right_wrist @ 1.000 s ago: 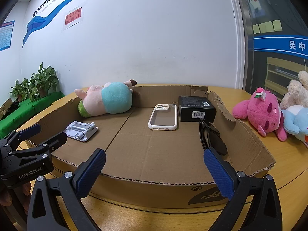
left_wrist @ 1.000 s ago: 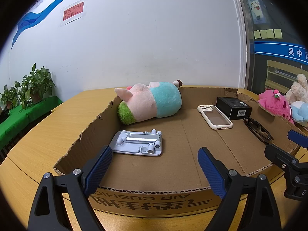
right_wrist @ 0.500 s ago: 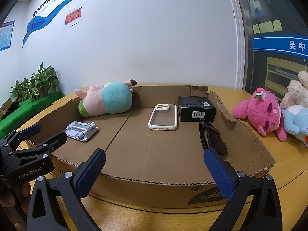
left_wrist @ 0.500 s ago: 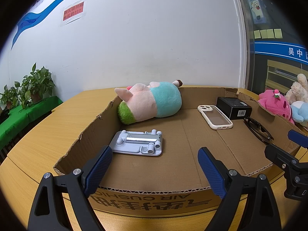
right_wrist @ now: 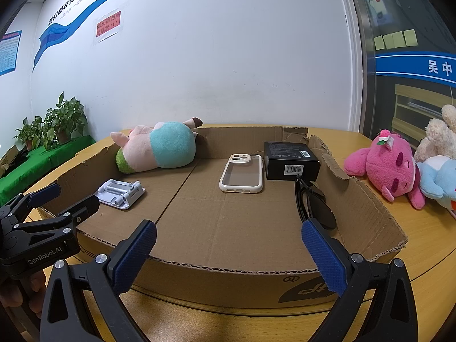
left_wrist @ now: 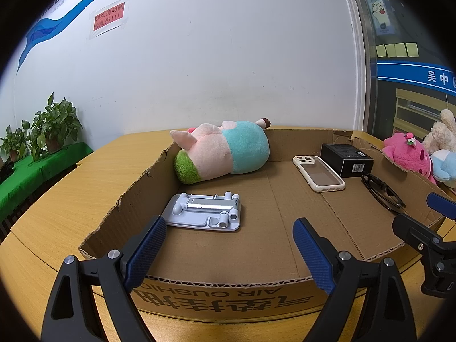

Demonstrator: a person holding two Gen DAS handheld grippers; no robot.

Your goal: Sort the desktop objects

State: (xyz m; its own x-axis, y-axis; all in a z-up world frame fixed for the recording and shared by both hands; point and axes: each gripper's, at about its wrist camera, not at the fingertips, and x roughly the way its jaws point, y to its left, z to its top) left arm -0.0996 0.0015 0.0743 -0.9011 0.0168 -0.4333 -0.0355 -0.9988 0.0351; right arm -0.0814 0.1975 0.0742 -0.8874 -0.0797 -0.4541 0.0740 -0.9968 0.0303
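Observation:
A shallow cardboard tray lies on the wooden table. In it are a pink and teal plush pig, a grey folded phone stand, a white phone case, a black box and black glasses. My left gripper is open and empty at the tray's near wall, in front of the stand. My right gripper is open and empty at the near wall, further right.
A pink plush, a blue plush and a cream plush lie on the table right of the tray. Potted plants stand on a green-covered bench at the left. A white wall is behind.

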